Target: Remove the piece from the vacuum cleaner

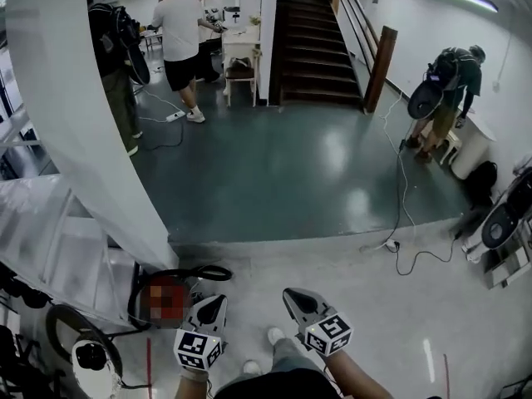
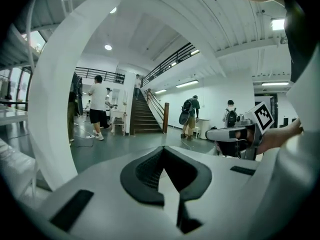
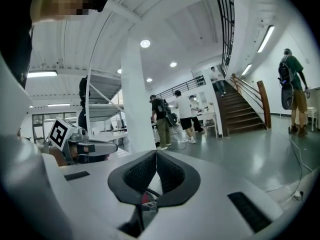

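Observation:
In the head view both grippers sit low, close to my body. My left gripper and my right gripper are both shut, with nothing between the jaws. They point out over the floor, side by side. Just ahead of the left gripper a black hose loop lies at the foot of the pillar, next to a red body under a mosaic patch. A white round unit stands at the lower left. The left gripper view shows its shut jaws and the right gripper beside it. The right gripper view shows its own shut jaws.
A wide white pillar rises at the left, with a covered table beside it. Cables and a power strip lie on the floor at the right. Stairs are at the back. People stand far left and far right.

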A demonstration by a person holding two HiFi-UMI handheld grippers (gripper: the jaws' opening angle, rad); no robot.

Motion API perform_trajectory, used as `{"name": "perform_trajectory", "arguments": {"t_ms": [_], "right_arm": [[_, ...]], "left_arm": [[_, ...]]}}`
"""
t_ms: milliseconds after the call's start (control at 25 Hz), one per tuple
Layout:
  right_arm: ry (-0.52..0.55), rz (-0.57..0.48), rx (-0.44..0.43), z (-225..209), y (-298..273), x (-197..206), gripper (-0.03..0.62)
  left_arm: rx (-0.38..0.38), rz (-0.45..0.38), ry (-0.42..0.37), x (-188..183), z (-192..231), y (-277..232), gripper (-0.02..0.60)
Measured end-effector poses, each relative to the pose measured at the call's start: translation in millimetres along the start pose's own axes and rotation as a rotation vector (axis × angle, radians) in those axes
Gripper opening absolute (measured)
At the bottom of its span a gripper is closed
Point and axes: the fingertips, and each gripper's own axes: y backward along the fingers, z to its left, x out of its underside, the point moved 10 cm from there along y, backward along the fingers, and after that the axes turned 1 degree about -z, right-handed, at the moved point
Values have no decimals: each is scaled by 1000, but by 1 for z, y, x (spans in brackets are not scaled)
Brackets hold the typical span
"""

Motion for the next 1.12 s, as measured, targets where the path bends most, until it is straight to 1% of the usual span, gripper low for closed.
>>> {"name": "perform_trajectory", "arguments": {"t_ms": [280,560,680,880,1120], "right_arm": [[13,73,-189,-34,-92,-11,28],[36,143,-388,-46,-168,-10,28],[54,181,-484,-39,-195,-7,28],[88,242,-645,-16,-234,7,28],[122,309,-793,8,-258,30,28]], "left_arm": [[-189,22,51,-1,41,-23,17],[-396,29,85,6,63,-24,17],[-496,33,114,12,69,-11,17],[-674,49,174,34,69,19,17],[-829,91,237,65,55,43,18]]}}
